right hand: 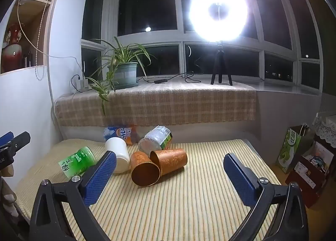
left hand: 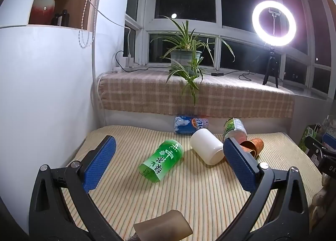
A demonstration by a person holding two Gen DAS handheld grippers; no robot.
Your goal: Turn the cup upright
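Both grippers hang above a striped mat (right hand: 189, 199) that covers the tabletop, and each has its jaws spread wide apart with nothing between them. The left gripper (left hand: 168, 163) faces a green cup (left hand: 161, 160) lying on its side, its printed lettering upside down and its open end toward the camera. Just to the right of that one lies a white cup (left hand: 206, 149), also on its side, its closed bottom pointing toward the window. The right gripper (right hand: 170, 175) faces two orange cups with a pale pattern, both tipped over: the nearer orange cup (right hand: 145, 170) shows its dark open mouth to the camera, and the farther orange cup (right hand: 170, 160) lies touching it on the right, its mouth turned left. In the right wrist view the white cup (right hand: 118, 153) sits just left of the orange pair, partly behind the gripper's left finger. Behind the cups, near the back edge of the mat, a blue and orange can (right hand: 119, 133) and a clear bottle with a green label (right hand: 156, 138) lie on their sides. Above them a checked cloth (right hand: 155, 104) drapes over the windowsill, which carries a potted plant (right hand: 124, 70) and a lit ring light on a small tripod (right hand: 218, 12).
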